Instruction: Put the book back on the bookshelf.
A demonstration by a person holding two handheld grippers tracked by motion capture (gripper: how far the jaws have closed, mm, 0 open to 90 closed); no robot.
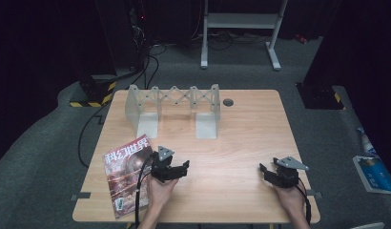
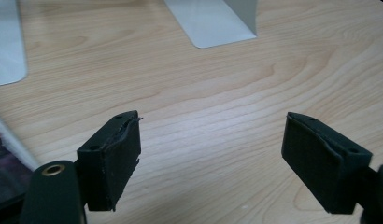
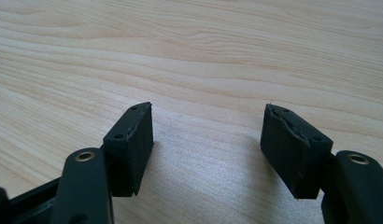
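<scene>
With both my left gripper [image 1: 180,168] and right gripper [image 1: 265,171] gaping empty, I could nudge the magazine [image 1: 128,174] off the table [image 1: 241,143] edge.

Magazine [image 1: 127,174]: glossy, reddish cover with large white characters; closed, flat, face up. Lay at near-left corner of table, tilted, lower corner overhanging near edge. Sat just left of left gripper [image 1: 177,169], apparently untouched.

Magazine [image 2: 3,161] cut off; title [image 1: 127,149] unreadable
</scene>
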